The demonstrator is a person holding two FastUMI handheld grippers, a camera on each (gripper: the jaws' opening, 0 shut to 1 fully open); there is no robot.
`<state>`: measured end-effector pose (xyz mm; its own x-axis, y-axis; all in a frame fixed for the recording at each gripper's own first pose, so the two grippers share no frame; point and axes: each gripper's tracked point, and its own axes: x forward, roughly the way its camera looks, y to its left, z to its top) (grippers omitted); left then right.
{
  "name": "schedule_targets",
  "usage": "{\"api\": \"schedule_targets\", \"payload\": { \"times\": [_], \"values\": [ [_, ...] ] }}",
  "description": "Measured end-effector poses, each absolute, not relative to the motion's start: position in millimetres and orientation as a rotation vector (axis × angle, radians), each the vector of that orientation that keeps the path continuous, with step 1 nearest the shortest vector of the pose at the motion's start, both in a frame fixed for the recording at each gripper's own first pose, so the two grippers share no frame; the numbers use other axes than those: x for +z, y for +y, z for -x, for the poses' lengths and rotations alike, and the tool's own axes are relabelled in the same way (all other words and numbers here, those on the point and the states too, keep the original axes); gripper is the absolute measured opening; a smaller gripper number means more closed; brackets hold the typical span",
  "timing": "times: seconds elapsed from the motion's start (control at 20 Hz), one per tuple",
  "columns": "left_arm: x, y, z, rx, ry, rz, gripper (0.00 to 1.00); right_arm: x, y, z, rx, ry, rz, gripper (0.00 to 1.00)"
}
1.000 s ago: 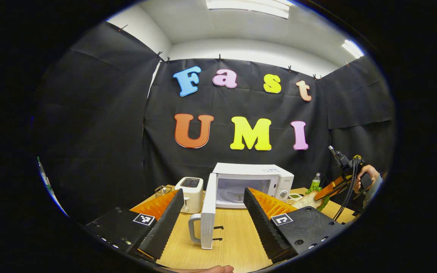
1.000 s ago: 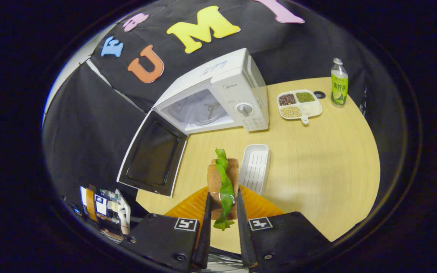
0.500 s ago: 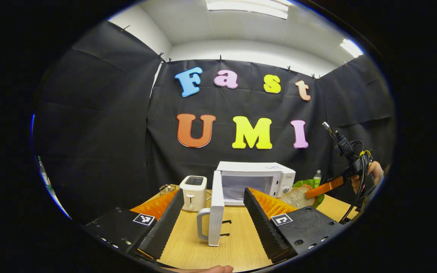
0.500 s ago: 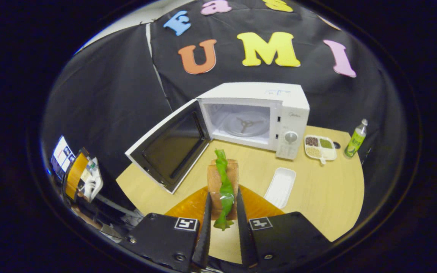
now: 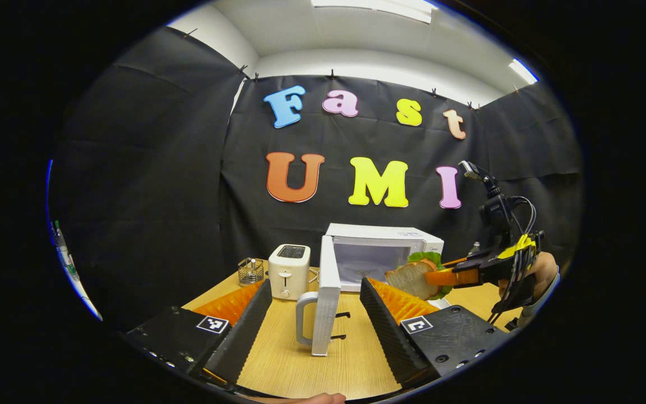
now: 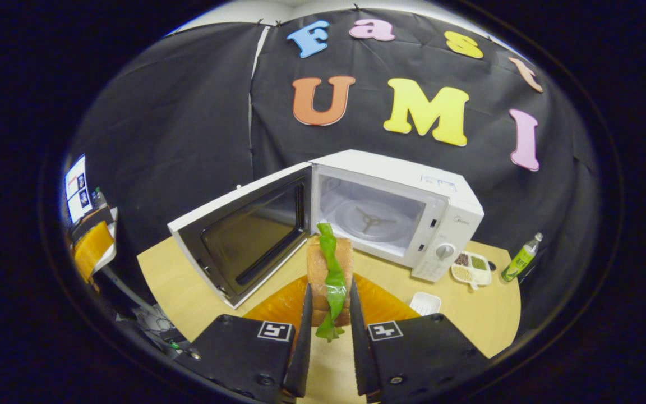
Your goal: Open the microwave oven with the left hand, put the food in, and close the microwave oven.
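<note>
Sandwich (image 6: 327,275) in the air in front of the open microwave (image 6: 396,213).

The right gripper (image 6: 327,336) pinches the sandwich between both fingers, above the tabletop (image 6: 188,292) and just before the cavity. The door (image 6: 244,230) stands swung wide to the left. The left gripper (image 5: 314,320) is spread, with the door edge and handle (image 5: 302,321) between its fingers, not touching. A toaster (image 5: 289,271) stands left of the microwave.

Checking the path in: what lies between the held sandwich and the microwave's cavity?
Nothing: in the right gripper view, the sandwich faces the microwave cavity unobstructed, door swung aside.
</note>
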<state>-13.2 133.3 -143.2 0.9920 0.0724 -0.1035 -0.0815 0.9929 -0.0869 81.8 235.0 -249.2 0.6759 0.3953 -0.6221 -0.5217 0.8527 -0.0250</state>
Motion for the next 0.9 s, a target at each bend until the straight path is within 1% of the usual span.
{"api": "schedule_targets", "payload": {
  "times": [0.05,0.1,0.35,0.6,0.65,0.75,0.8,0.85,0.9],
  "values": [
    [-146,134,10,0.082,0.106,0.090,0.95,-253,238,-92,0.513,0.620,0.210,0.28],
    [-148,135,8,0.088,0.110,0.089,0.95,-258,239,-102,0.503,0.598,0.209,0.36],
    [-147,138,4,0.111,0.110,0.072,0.95,-291,242,-148,0.412,0.596,0.073,0.36],
    [-131,141,0,0.129,0.075,0.101,0.95,-310,238,-203,0.264,0.552,-0.174,0.36],
    [-129,142,0,0.132,0.068,0.109,0.95,-313,240,-214,0.236,0.547,-0.244,0.29],
    [-122,144,-1,0.133,0.046,0.126,0.95,-315,245,-233,0.198,0.520,-0.390,0.29],
    [-120,146,-2,0.136,0.037,0.133,0.95,-316,249,-245,0.187,0.493,-0.457,0.36],
    [-116,149,-2,0.145,0.027,0.140,0.95,-319,254,-257,0.175,0.465,-0.518,0.36],
    [-115,151,-1,0.155,0.015,0.144,0.95,-323,259,-268,0.164,0.443,-0.556,0.28]
  ]
}}
